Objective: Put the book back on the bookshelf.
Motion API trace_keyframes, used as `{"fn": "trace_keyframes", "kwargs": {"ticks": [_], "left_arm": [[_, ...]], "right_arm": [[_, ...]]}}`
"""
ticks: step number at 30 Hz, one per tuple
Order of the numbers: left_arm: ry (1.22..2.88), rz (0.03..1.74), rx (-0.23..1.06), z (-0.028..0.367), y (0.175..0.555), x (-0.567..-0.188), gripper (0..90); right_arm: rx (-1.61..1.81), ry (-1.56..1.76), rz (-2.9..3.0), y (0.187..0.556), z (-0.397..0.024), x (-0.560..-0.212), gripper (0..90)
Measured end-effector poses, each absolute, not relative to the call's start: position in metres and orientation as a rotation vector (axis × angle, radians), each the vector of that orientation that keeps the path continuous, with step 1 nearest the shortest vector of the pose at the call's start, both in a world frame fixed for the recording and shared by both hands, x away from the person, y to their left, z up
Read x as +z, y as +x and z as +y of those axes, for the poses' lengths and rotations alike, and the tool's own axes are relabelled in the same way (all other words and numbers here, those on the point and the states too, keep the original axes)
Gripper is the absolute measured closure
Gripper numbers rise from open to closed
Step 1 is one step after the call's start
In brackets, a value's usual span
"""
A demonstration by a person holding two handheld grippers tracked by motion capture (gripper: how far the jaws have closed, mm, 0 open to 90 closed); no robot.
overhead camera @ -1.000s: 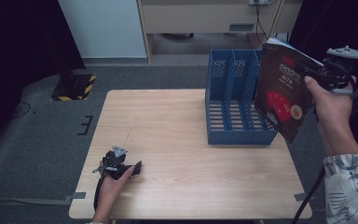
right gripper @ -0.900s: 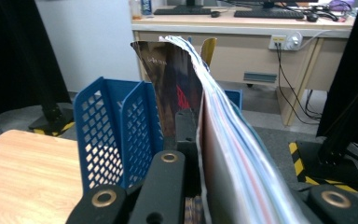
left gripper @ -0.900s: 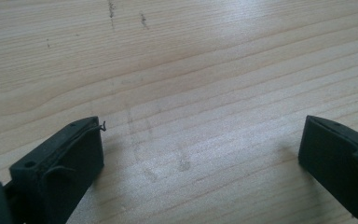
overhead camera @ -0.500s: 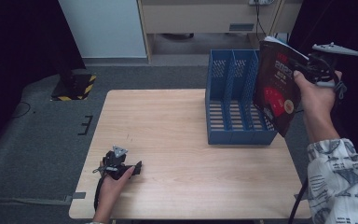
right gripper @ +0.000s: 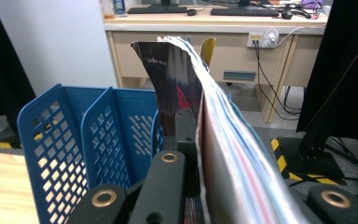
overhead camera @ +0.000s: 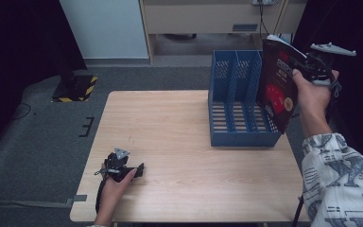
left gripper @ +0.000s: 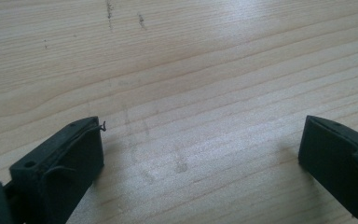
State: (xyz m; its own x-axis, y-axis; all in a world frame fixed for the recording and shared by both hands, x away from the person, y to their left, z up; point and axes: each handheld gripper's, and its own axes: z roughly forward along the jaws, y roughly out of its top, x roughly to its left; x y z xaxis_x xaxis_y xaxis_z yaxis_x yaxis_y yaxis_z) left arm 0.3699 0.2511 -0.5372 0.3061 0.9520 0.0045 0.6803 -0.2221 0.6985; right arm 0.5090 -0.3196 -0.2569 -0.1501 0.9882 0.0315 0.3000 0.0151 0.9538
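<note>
The magazine (overhead camera: 276,87), dark-covered with red print, hangs upright in the air at the right end of the blue file rack (overhead camera: 238,109), its lower corner just over the rack's rightmost compartment and its top edge above the rack's walls. The right gripper (overhead camera: 307,66) is clamped on the magazine's upper right part; in the right gripper view the jaws pinch the thin spine edge (right gripper: 186,93), with the pages fanning off to the right of it and the rack's perforated dividers (right gripper: 98,135) to the left. The right hand (overhead camera: 314,90) wraps the gripper's body just right of the rack.

The rack stands on the wooden table (overhead camera: 170,127), at its far right part, with three slots. Well apart from the rack, near the table's front left corner, the left gripper (overhead camera: 123,168) rests on the wood under the left hand (overhead camera: 116,182). Its jaws stand wide apart with bare table (left gripper: 191,116) between them.
</note>
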Motion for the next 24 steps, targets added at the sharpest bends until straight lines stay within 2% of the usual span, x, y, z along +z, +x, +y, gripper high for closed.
{"fn": "trace_keyframes", "kwargs": {"ticks": [24], "left_arm": [[1.985, 1.444, 0.591, 0.251, 0.369, -0.537, 0.0]], "right_arm": [[1.197, 1.356, 1.459, 0.526, -0.311, -0.28, 87.0]]}}
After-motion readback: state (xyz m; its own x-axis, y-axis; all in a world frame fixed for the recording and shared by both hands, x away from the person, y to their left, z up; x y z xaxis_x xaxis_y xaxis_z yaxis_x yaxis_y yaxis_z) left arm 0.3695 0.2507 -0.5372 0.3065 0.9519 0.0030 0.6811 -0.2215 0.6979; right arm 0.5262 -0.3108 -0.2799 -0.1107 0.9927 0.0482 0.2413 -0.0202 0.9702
